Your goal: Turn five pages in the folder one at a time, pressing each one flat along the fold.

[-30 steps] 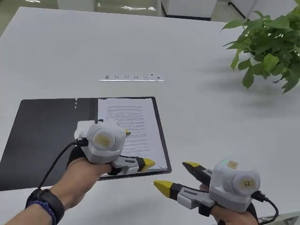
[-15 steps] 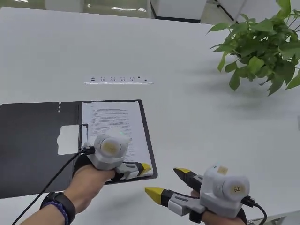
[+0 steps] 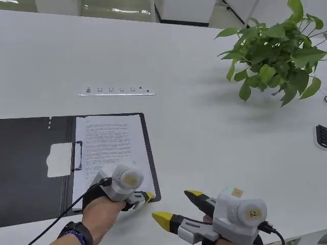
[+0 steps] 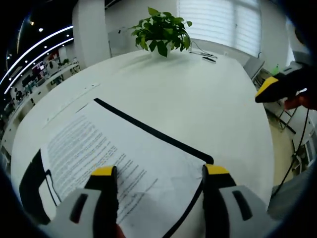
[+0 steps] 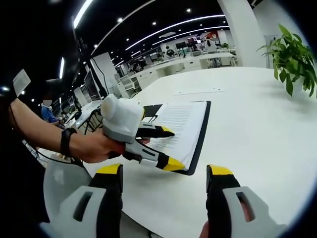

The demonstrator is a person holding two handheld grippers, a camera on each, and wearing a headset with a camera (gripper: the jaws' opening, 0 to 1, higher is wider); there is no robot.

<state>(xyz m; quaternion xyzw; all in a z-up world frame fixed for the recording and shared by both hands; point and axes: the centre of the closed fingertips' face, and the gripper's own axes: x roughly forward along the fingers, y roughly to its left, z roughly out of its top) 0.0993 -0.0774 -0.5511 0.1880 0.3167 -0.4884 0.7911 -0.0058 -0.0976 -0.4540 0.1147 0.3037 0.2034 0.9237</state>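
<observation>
A black folder (image 3: 25, 153) lies open on the white table, with a printed page (image 3: 110, 148) on its right half. My left gripper (image 3: 143, 196) hovers open over the page's near right corner. In the left gripper view the page (image 4: 114, 148) spreads beneath my left gripper (image 4: 159, 171), whose jaws hold nothing. My right gripper (image 3: 179, 205) stands open above bare table, just right of the folder. The right gripper view has my right gripper (image 5: 164, 171) facing the left gripper (image 5: 170, 148) and the page (image 5: 185, 124).
A potted green plant (image 3: 271, 56) stands at the back right. A recessed power strip (image 3: 116, 92) lies in the table beyond the folder. A dark object (image 3: 322, 135) sits at the right edge. A white patch (image 3: 60, 159) lies on the folder's left cover.
The head view has swung to the right, so the folder sits further left in the picture. My left gripper stays by the page's near right corner, and both grippers stay open.
</observation>
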